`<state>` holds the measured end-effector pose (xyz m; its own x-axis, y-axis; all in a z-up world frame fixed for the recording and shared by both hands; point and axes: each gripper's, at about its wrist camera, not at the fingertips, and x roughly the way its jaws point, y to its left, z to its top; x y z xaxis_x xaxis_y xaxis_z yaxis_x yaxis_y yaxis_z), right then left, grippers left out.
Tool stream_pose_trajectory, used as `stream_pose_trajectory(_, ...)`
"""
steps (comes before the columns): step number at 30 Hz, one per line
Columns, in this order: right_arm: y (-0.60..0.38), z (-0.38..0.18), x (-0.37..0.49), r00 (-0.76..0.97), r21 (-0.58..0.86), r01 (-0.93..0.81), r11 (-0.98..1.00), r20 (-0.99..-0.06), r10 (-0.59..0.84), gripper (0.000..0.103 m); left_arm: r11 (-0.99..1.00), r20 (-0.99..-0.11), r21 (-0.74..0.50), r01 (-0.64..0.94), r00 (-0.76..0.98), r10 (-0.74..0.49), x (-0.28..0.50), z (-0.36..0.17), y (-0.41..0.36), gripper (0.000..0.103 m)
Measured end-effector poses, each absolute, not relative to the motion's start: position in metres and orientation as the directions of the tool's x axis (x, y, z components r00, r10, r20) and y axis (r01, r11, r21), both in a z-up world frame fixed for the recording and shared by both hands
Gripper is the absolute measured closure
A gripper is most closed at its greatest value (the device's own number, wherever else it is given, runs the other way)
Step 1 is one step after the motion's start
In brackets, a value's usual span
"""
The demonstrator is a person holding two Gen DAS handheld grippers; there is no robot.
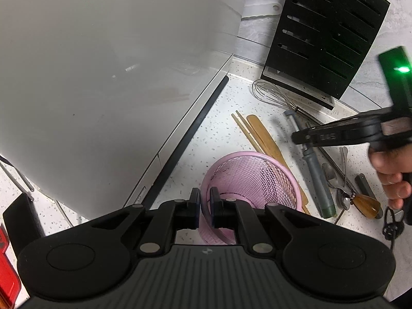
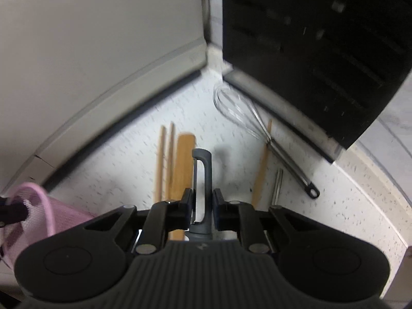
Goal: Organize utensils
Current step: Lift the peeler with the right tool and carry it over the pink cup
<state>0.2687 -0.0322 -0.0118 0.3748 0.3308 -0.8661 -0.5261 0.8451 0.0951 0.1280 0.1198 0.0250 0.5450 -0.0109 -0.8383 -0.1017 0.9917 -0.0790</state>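
Your right gripper (image 2: 202, 206) straddles a grey peeler (image 2: 203, 180), its two fingers spread on either side of the head and blade, apparently not yet pressing on it. The peeler lies flat on the speckled surface (image 2: 334, 193), pointing away from you, just beside a wooden spatula (image 2: 184, 164) and a pair of chopsticks (image 2: 163, 159). It looks light and rigid, with a smooth plastic body that may slip; the thick handle (image 1: 318, 182) seems a safer place to take hold than the slim blade end.

Your left gripper (image 1: 205, 206) is nearly pressed together, pinching the rim of a pink mesh basket (image 1: 247, 177), which is tilted toward the utensils. The basket looks light and slightly springy, so a firm pinch on the rim should steady it.

Further out lie a wire whisk (image 2: 247, 118), and a black knife block (image 1: 327, 33) stands by the wall.
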Motion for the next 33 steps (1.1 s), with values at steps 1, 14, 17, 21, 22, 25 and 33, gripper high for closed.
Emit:
stream_pose_trajectory(1,-0.034,-0.008,0.265,0.388,0.098,-0.523,0.846,-0.857,0.340,0.090,0.992,-0.838,-0.078,-0.102,0.545,-0.010,0.128,0.025,0.120,0.095)
stream_pose_trajectory(14,-0.067,0.044,0.197,0.553,0.117,-0.562,0.819,-0.683,0.477,0.090,0.990,-0.840,-0.088,-0.106,0.542,-0.017,0.129,0.024,0.120,0.095)
stream_pose_trajectory(17,-0.064,0.060,0.188,0.584,0.083,-0.583,0.808,-0.649,0.487,0.090,0.990,-0.842,-0.090,-0.108,0.539,-0.017,0.130,0.024,0.119,0.095)
stream_pose_trajectory(21,-0.059,0.082,0.178,0.603,0.065,-0.608,0.792,-0.612,0.513,0.090,0.990,-0.843,-0.090,-0.108,0.538,-0.018,0.131,0.024,0.120,0.095)
stream_pose_trajectory(22,-0.057,0.087,0.175,0.603,0.062,-0.616,0.785,-0.604,0.521,0.090,0.990,-0.843,-0.090,-0.107,0.538,-0.019,0.131,0.024,0.120,0.095)
stream_pose_trajectory(25,-0.053,0.104,0.167,0.602,0.061,-0.640,0.766,-0.581,0.548,0.090,0.990,-0.843,-0.092,-0.106,0.538,-0.021,0.131,0.024,0.121,0.095)
stream_pose_trajectory(33,-0.036,0.138,0.146,0.571,0.079,-0.703,0.707,-0.530,0.627,0.090,0.990,-0.843,-0.091,-0.106,0.538,-0.020,0.131,0.024,0.120,0.095)
